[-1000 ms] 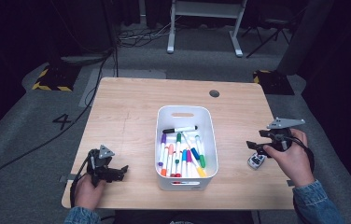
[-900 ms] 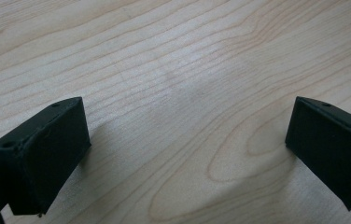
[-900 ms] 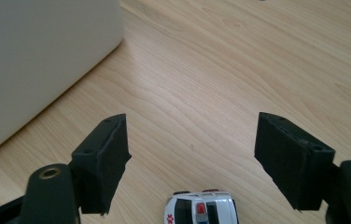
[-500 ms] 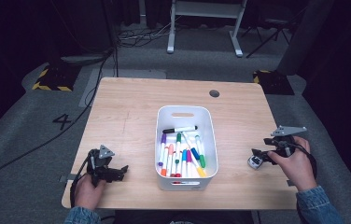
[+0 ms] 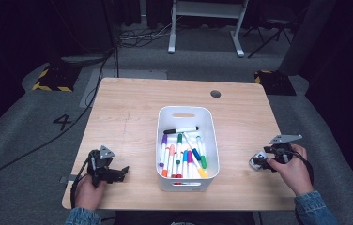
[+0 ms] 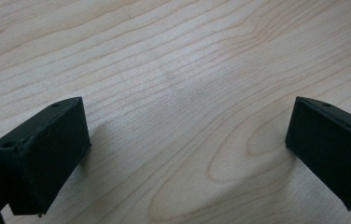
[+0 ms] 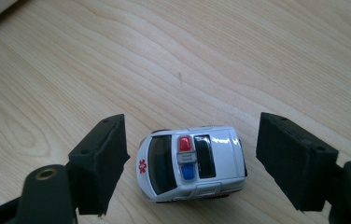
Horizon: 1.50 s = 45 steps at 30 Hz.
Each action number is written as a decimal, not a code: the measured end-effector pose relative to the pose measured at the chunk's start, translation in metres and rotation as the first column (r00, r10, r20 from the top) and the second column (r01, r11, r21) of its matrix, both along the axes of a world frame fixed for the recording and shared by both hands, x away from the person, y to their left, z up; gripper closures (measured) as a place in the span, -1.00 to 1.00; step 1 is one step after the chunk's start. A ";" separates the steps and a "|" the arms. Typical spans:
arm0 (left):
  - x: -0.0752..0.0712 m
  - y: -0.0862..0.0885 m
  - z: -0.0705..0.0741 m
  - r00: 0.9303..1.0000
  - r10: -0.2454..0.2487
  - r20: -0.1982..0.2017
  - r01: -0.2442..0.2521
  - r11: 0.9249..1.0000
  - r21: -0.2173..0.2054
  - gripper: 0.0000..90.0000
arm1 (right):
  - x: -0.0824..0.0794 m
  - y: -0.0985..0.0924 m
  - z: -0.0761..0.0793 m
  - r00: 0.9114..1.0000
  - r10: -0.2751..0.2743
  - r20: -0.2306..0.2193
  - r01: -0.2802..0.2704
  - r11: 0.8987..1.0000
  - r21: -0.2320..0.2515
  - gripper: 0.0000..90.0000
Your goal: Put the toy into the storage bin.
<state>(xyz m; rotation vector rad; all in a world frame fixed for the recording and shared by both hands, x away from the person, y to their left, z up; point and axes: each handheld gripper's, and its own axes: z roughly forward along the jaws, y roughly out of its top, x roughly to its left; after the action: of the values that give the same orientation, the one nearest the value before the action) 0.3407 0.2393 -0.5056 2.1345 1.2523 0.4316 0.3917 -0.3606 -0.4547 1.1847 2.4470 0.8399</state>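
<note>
A wooden table [image 5: 132,117] is seen across the middle of the high view, with a white bin [image 5: 165,140] of coloured markers [image 5: 181,157] at its centre. At the lower left of that view the left gripper [image 5: 120,172] is held low over bare wood, and in its own view the jaws are spread wide with nothing between them. At the lower right the right gripper [image 5: 257,162] is brought down around a small toy ambulance [image 7: 192,162], which stands on its wheels near the table's right edge; in the right gripper view the jaws are parted on either side of it, neither pad yet touching. The toy [image 5: 258,159] is judged to be light, rigid and glossy, so it is likely to slip or roll if pinched high on the curved roof; a hold low on the flat flanks is thought best. Whether it is metal or plastic cannot be told, the high view being too coarse.
</note>
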 end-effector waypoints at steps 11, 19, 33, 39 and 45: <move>0.000 0.000 0.000 1.000 0.001 0.002 -0.001 1.000 0.002 -1.00 | 0.001 -0.001 -0.021 0.999 0.014 -0.034 -0.015 1.000 -0.023 -0.47; 0.000 0.000 0.000 1.000 0.001 0.002 -0.001 1.000 0.002 -1.00 | -0.001 -0.003 -0.031 0.999 0.030 -0.042 -0.032 0.999 -0.031 -0.52; 0.000 0.000 0.000 1.000 0.001 0.001 -0.001 1.000 0.001 -1.00 | -0.003 0.000 -0.029 0.999 0.015 -0.038 -0.015 1.000 -0.018 -0.43; 0.000 0.000 0.000 1.000 0.002 0.002 -0.002 1.000 0.003 -1.00 | -0.006 0.001 -0.021 1.000 -0.001 -0.028 0.001 1.000 0.006 -0.33; 0.000 0.000 0.000 1.000 0.000 0.000 0.000 1.000 0.000 -1.00 | -0.005 0.002 0.001 0.999 0.032 -0.003 -0.032 0.999 0.011 -0.15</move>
<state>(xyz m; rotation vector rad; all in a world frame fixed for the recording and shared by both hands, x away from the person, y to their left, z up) 0.3407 0.2393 -0.5056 2.1349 1.2520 0.4319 0.3870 -0.3587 -0.4535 1.1539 2.4729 0.8616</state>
